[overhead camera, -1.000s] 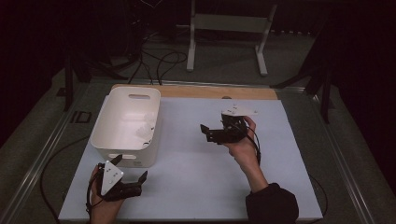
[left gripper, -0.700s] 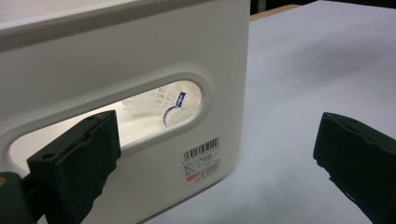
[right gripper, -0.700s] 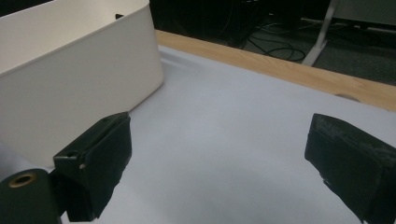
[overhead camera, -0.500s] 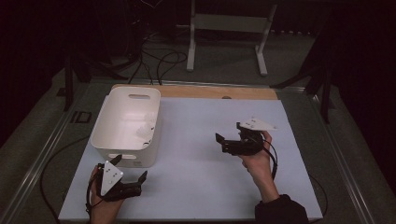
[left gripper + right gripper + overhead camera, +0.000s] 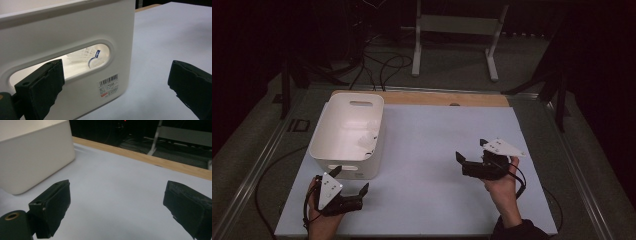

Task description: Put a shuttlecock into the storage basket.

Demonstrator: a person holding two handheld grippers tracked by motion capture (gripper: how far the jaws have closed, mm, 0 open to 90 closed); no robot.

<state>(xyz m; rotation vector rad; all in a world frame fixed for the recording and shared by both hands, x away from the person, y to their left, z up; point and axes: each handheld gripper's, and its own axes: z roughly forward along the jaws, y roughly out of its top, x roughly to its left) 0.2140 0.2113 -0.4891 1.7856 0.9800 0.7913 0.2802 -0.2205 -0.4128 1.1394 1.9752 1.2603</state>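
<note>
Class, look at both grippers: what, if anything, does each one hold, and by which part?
Nothing is held. The left gripper and the right gripper both have open, empty jaws over the table.

My left gripper [image 5: 350,181]: jaws apart, just before white bin [image 5: 324,150] | my right gripper [image 5: 471,151]: jaws apart, nothing held, well right of bin | bin: small white object [image 5: 366,140] inside.

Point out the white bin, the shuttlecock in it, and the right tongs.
white bin [image 5: 343,165]: high view, on its near wall.
shuttlecock [image 5: 93,58]: left gripper view, on its feather skirt, seen through the bin's handle slot.
right tongs [image 5: 471,151]: high view, midway between the two jaw tips.
</note>
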